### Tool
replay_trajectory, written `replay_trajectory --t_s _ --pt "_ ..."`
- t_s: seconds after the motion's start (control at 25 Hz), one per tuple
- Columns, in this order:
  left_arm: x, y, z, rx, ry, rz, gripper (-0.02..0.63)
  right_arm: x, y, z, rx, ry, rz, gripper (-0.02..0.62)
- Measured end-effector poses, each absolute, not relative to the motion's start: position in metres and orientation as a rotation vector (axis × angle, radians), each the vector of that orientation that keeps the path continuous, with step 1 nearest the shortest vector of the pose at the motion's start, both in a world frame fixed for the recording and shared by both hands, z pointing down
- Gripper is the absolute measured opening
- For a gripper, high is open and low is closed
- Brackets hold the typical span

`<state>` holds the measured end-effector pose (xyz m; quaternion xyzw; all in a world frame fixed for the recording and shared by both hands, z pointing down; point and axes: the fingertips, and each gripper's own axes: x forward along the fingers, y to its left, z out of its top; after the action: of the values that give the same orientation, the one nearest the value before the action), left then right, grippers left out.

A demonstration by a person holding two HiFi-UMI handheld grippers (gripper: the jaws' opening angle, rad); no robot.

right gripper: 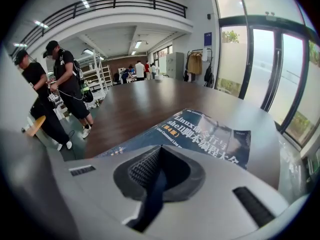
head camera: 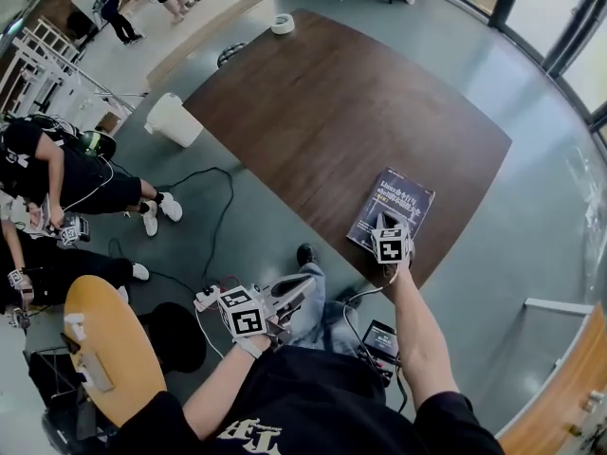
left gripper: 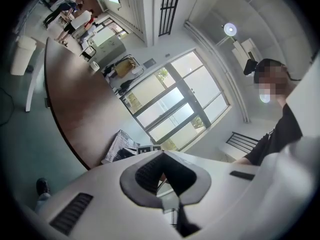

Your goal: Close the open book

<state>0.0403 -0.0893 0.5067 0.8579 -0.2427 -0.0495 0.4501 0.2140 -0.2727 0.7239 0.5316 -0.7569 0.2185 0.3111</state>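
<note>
A dark blue paperback book (head camera: 391, 207) lies closed, cover up, near the front edge of the brown table (head camera: 322, 102). My right gripper (head camera: 384, 220) hovers over the book's near edge, pointing down at it; in the right gripper view its jaws (right gripper: 159, 153) meet with nothing between them, and the book (right gripper: 200, 134) fills the space just beyond. My left gripper (head camera: 303, 292) is off the table, raised in front of the person's body, well left of the book. Its jaws (left gripper: 161, 158) are shut and empty, with the book (left gripper: 119, 146) small in the distance.
A tape roll (head camera: 283, 24) sits at the table's far end. A white bin (head camera: 174, 119) stands on the floor to the left, with cables (head camera: 213, 207) nearby. Several people (head camera: 66, 173) are at the left. A yellow round stool (head camera: 109, 339) stands beside the person's left arm.
</note>
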Motion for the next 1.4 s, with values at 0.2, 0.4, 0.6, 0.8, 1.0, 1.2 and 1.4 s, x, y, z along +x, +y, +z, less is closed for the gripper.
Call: replay_trajectory --t_s 0.2,0.4,0.6,0.8,1.0,1.2,1.4 --pt "0.023 -0.085 0.492 2.149 -0.655 -0.127 0.006 0.218 -0.265 0.722 1.390 -1.999 0.631 -0.012" --pt "-0.009 -0.099 0.475 2.202 -0.715 -0.151 0.006 0.214 -0.275 0.724 1.357 -2.001 0.614 -0.012" --pt "-0.055 -0.078 0.468 2.208 -0.736 -0.181 0.006 0.183 -0.225 0.712 1.287 -2.036 0.571 -0.012" --pt "-0.105 -0.056 0.467 2.236 -0.726 -0.223 0.006 0.145 -0.187 0.666 1.402 -2.122 0.528 -0.012" --pt "-0.151 -0.034 0.458 2.265 -0.762 -0.247 0.006 0.101 -0.134 0.599 1.528 -2.224 0.517 -0.012" --pt "-0.182 -0.016 0.443 2.331 -0.784 -0.277 0.006 0.062 -0.081 0.537 1.575 -2.328 0.476 -0.012" --pt "-0.206 0.008 0.437 2.373 -0.777 -0.305 0.006 0.038 -0.030 0.500 1.625 -2.338 0.374 -0.012"
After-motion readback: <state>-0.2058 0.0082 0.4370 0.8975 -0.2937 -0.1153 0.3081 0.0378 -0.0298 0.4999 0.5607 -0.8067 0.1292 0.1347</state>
